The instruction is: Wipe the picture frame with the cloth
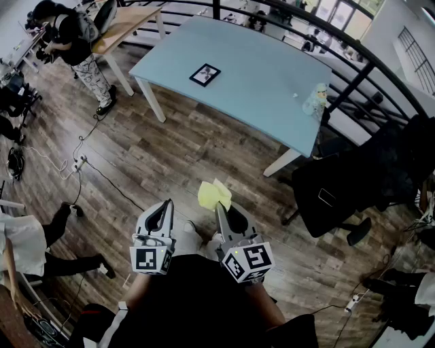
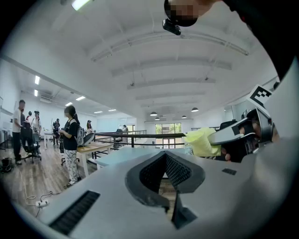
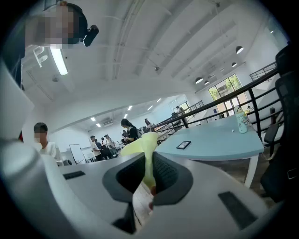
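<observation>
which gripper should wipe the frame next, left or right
Right. The right gripper is shut on the yellow cloth, while the left gripper holds nothing. The picture frame lies on the table, far from both.

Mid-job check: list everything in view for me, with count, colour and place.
table: one, light blue, ahead
frame: one, black, flat on the table's left part
bottle: one, pale green, table's right edge
cloth: one, yellow, above the floor, in the right jaws
chair: one, black, right of the table
wooden table: one, tan, far left
bystander: one, black top, beside the wooden table
cables: black, floor at left
left hand-held gripper: grey, shut, empty
right hand-held gripper: grey, shut on the cloth
</observation>
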A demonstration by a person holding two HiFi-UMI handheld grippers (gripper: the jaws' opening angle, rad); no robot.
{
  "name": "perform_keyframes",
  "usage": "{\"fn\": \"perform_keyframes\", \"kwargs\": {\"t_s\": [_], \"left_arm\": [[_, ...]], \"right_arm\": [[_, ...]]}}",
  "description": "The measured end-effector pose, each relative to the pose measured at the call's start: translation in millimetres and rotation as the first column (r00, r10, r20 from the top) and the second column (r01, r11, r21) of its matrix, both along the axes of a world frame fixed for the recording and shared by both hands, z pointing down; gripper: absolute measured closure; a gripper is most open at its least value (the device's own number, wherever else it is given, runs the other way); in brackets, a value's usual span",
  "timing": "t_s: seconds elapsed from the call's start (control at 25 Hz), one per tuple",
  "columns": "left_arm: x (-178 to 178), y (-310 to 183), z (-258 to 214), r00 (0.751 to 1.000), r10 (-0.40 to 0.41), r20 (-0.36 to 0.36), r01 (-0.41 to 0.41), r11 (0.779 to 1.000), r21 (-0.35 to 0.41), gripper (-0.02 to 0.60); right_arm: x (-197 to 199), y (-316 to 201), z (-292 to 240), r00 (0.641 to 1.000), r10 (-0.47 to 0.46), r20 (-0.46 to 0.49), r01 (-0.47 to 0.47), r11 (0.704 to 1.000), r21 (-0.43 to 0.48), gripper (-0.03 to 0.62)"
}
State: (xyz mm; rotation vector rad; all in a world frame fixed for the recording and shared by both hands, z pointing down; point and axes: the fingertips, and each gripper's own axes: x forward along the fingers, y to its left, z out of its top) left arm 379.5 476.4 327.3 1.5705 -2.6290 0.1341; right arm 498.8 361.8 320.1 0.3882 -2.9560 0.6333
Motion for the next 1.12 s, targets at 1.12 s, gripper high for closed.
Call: {"fn": "perform_keyframes", "kwargs": {"t_s": [1.12], "left_arm": [[-78.9,69.2,-19.9,1.0,0.023,0.014,-0.024,0.996,0.089,0.581]], "right_arm": [[-86.1,82.8,-27.5,1.0,-0.008,0.0,0.008,0.998,0.062,0.559]]}}
